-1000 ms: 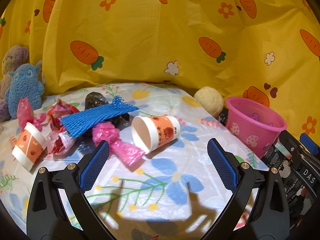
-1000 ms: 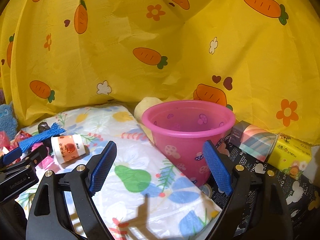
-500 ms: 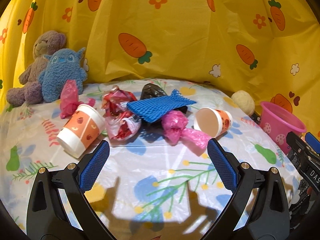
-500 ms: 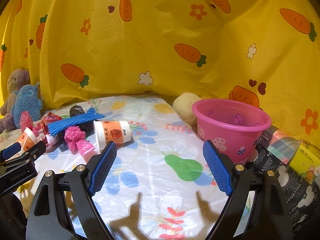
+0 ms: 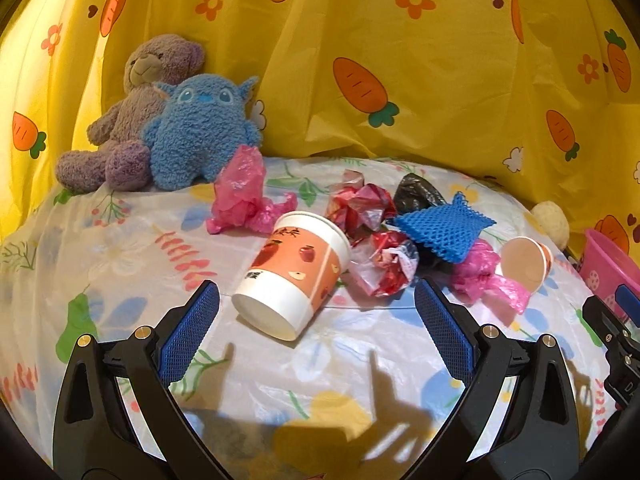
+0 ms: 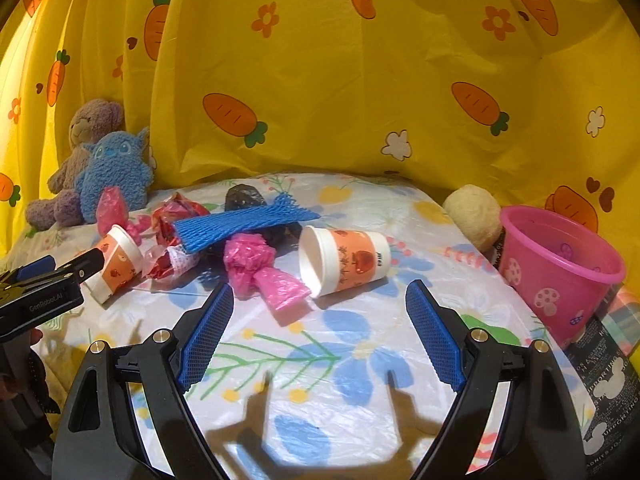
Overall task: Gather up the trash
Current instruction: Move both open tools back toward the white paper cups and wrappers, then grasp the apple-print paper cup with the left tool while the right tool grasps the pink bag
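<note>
I am holding my left claw (image 5: 316, 320) wide and empty just short of the near cup (image 5: 294, 274), lying base toward me and rim pointing far right, while my right claw (image 6: 320, 330), likewise wide and empty, is facing the other cup (image 6: 344, 266).

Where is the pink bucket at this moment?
The pink bucket stands at the right edge of the right wrist view, upright beside the beige plush ball, at the right end of the flowered sheet.
</note>
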`<action>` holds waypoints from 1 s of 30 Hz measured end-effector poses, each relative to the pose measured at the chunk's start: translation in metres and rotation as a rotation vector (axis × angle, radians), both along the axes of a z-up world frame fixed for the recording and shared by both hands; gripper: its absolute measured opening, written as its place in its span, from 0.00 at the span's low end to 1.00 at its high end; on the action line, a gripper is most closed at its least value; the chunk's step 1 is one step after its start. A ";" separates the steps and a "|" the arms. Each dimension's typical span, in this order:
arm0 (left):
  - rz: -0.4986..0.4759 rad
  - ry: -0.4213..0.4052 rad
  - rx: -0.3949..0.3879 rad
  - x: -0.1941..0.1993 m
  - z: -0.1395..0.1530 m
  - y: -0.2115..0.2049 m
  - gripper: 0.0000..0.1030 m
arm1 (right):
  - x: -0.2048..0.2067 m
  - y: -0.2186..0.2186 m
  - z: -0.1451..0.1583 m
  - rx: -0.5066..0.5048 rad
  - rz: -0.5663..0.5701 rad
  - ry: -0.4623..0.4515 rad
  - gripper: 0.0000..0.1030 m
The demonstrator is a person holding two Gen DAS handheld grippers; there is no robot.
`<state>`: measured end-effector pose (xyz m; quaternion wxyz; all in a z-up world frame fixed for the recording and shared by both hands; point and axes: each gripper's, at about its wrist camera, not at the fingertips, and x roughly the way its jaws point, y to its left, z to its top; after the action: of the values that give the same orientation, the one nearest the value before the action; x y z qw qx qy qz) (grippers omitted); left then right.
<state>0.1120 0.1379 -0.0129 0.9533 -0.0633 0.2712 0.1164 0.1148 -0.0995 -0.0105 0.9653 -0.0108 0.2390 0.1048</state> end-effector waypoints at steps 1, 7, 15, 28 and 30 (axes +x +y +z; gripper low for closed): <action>-0.001 0.005 -0.003 0.003 -0.001 0.003 0.94 | 0.003 0.005 0.000 0.002 0.014 0.002 0.83; -0.018 0.043 -0.036 0.022 -0.009 0.016 0.94 | 0.024 0.023 -0.003 -0.004 0.062 0.045 0.83; -0.029 0.112 -0.116 0.042 -0.022 0.030 0.84 | 0.053 0.042 -0.009 -0.050 0.094 0.086 0.83; -0.062 0.185 -0.268 0.056 -0.039 0.048 0.54 | 0.096 0.062 -0.023 -0.081 0.110 0.171 0.75; -0.062 0.181 -0.271 0.055 -0.039 0.048 0.54 | 0.100 0.062 -0.026 -0.083 0.107 0.180 0.75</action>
<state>0.1671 0.1857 -0.0517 0.9109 -0.1719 0.3711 0.0543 0.2149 -0.0371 -0.0361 0.9317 -0.0538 0.3279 0.1468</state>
